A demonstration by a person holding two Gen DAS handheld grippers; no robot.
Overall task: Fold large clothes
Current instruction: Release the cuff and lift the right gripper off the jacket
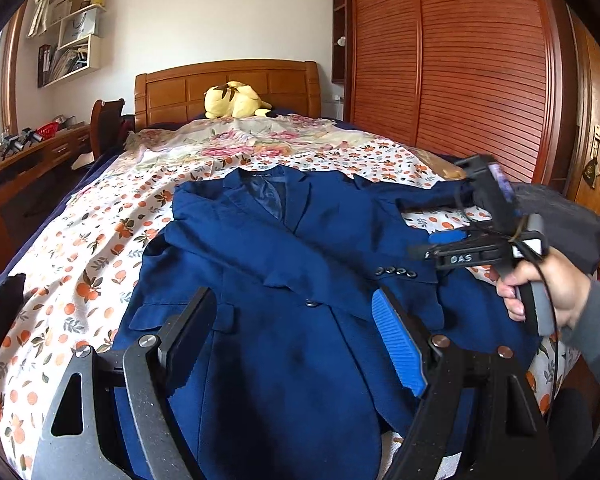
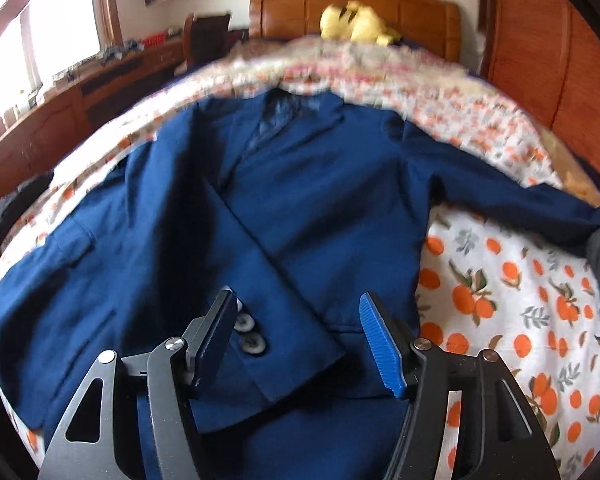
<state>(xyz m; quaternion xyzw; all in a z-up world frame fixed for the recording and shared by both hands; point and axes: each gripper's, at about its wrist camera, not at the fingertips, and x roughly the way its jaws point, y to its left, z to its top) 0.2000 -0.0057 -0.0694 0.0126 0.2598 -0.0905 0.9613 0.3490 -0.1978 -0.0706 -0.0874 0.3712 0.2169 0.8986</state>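
A dark blue suit jacket [image 1: 284, 264] lies face up on the bed, collar toward the headboard. One sleeve is folded across its front, its buttoned cuff [image 2: 256, 344] lying just under my right gripper. The other sleeve [image 2: 500, 196] stretches out to the right over the sheet. My left gripper [image 1: 296, 320] is open and empty above the jacket's lower front. My right gripper [image 2: 296, 332] is open, hovering over the folded sleeve's cuff; it also shows in the left wrist view [image 1: 440, 242], held by a hand at the jacket's right side.
The bed has an orange-print sheet [image 2: 512, 300] and a floral quilt [image 1: 236, 140] farther back. A yellow plush toy [image 1: 232, 100] lies by the wooden headboard [image 1: 228, 84]. A wooden wardrobe [image 1: 460, 60] stands right, a desk [image 1: 32, 152] left. Dark clothing [image 1: 568, 216] lies at the right edge.
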